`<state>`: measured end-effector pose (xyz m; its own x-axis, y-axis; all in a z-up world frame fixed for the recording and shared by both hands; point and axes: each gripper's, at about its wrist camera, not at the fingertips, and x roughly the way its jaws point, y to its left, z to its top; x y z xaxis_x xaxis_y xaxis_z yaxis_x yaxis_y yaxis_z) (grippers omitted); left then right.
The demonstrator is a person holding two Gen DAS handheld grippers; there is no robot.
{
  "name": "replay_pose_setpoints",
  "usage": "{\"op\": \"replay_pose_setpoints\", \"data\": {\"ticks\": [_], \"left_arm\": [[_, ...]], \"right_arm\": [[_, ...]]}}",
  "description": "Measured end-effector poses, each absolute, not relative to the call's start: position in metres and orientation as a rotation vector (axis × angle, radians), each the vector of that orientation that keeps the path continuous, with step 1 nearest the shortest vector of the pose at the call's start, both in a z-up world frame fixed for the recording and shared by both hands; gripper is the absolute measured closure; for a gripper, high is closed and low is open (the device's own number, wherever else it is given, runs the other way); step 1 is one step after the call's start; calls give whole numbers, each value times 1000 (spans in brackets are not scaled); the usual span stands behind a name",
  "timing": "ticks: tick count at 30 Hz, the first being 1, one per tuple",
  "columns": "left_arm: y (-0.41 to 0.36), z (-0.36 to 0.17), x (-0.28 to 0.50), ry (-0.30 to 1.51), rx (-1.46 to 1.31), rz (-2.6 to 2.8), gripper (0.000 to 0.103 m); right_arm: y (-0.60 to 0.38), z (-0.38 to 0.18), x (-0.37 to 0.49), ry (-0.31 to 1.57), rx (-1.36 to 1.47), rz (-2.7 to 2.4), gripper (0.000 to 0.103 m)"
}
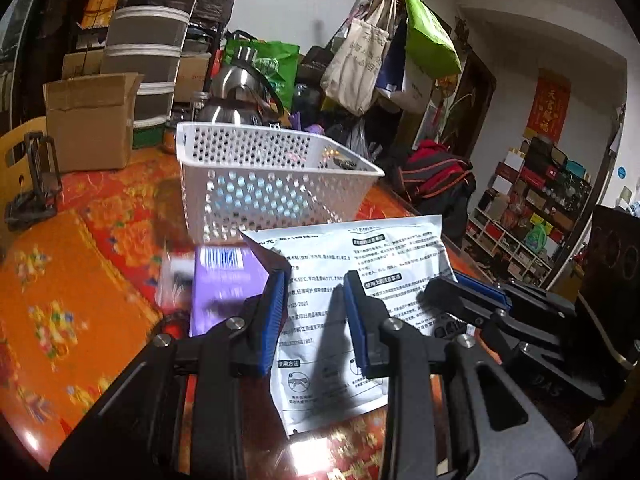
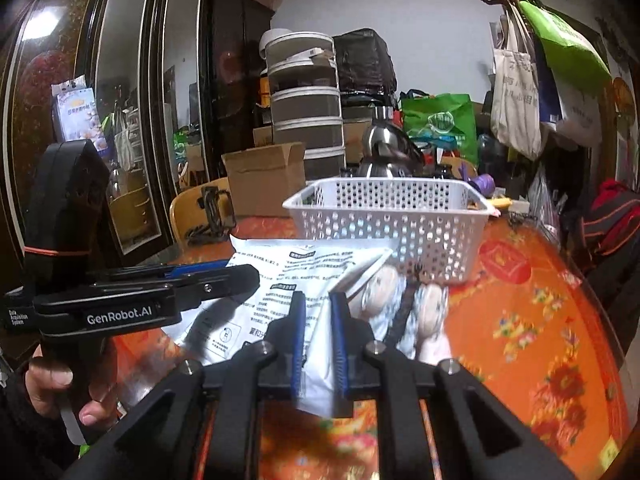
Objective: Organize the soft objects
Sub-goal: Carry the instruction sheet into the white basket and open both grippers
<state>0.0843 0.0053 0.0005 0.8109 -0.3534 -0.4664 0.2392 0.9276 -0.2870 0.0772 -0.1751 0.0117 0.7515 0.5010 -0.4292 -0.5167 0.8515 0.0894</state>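
A white printed soft pouch (image 1: 360, 304) lies over the table edge in front of a white perforated basket (image 1: 260, 184). My left gripper (image 1: 316, 308) hovers just above the pouch with its jaws apart and nothing between them. A purple packet (image 1: 224, 280) lies to its left. In the right wrist view my right gripper (image 2: 318, 328) is shut on the near edge of the pouch (image 2: 280, 280). A clear packet of pale round items (image 2: 404, 300) lies between the pouch and the basket (image 2: 392, 224). The left gripper (image 2: 224, 276) shows at the left, held by a hand.
The table has an orange and red floral cloth (image 2: 540, 320). A cardboard box (image 1: 88, 120), a steel kettle (image 1: 240, 92), stacked containers (image 2: 308, 104) and a black phone stand (image 1: 36, 176) stand behind. A coat rack with bags (image 1: 400, 40) is at the back right.
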Motion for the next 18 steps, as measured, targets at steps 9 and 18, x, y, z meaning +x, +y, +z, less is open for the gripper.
{"op": "replay_pose_setpoints", "data": {"ticks": [9,18], "left_arm": [[12,36,142,520,-217,-298,75],[9,77,226,545,-189,-278,75]], "right_arm": [[-167,35,126,451,-46,548,93],[-164,68,198,464,-36,530,93]]}}
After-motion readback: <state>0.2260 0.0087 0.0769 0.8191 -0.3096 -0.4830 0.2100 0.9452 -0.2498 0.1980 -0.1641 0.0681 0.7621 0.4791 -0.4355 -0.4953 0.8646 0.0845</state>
